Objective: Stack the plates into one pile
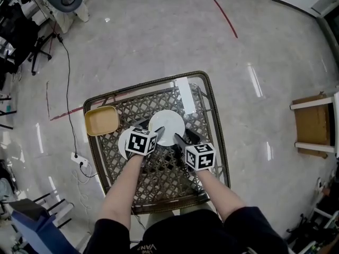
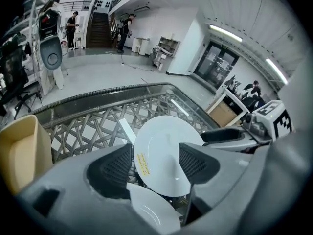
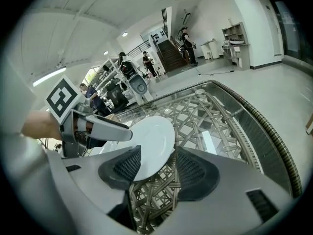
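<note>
Plate [image 1: 168,125] [image 2: 164,151] [image 3: 151,141], white, round, sits near the middle of the table [image 1: 159,181] [image 2: 98,121] [image 3: 220,116], a glass top over woven lattice. A small yellow sticker shows on its face in the left gripper view. Cannot tell whether it rests flat on the glass or is slightly raised.

Second plate [image 1: 124,141] [image 2: 151,214], also white, lies just beside the first, on the person's left and nearer the body. It is partly hidden under the left gripper's marker cube in the head view. Cannot tell whether the two rims overlap.

Left gripper [image 1: 151,129] [image 2: 155,163] [image 3: 105,130]: jaws stand wide apart, nothing clamped. The first plate shows face-on in the gap beyond the pads, and one finger reaches over its near-left rim.

Right gripper [image 1: 185,138] [image 3: 156,168] [image 2: 230,136]: jaws apart as well. The plate's near-right rim lies inside the gap close to one pad, with bare lattice filling the rest; no grip.

Tan square dish [image 1: 101,120] [image 2: 22,151] sits at the table's left edge, apart from both plates. White flat strip [image 1: 185,95] [image 2: 127,130] [image 3: 209,142] lies on the glass beyond the first plate.
</note>
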`<state>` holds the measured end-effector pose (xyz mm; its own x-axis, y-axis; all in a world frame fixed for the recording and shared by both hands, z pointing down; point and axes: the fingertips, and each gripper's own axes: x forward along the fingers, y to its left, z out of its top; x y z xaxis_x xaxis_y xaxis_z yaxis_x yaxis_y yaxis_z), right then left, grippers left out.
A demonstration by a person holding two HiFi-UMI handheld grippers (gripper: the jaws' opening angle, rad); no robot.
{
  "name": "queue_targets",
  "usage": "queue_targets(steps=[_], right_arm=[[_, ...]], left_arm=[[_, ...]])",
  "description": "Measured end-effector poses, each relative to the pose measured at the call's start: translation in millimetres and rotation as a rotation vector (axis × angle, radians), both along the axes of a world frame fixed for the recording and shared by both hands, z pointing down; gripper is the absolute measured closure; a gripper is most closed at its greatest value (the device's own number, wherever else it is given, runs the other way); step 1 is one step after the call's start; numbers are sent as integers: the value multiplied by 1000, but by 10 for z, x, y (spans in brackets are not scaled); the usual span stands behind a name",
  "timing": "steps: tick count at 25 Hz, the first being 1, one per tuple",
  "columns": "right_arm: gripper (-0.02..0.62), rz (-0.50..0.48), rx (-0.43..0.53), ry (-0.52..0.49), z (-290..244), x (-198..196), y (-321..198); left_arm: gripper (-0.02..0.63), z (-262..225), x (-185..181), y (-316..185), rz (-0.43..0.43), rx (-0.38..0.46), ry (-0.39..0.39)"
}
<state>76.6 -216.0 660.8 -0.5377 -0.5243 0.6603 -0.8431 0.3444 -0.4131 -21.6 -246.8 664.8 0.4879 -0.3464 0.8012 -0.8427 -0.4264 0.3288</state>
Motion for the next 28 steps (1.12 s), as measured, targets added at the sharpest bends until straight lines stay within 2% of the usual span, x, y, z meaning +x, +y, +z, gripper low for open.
queue_targets(steps=[3,10,20,28], right_arm=[[376,-7,-1,-9,-9,-38,-17],[377,36,-9,-35,0,11,-29],[385,78,13,-47,-174,145,70],[388,35,59,-55,-417,-45,220]], left_arm=[[307,53,23,23,-4,-34,5],[308,44,72,29,-36,-40,63],[308,-263,197,105,-54,30,137],[308,-467,-19,360,-97,56,155]])
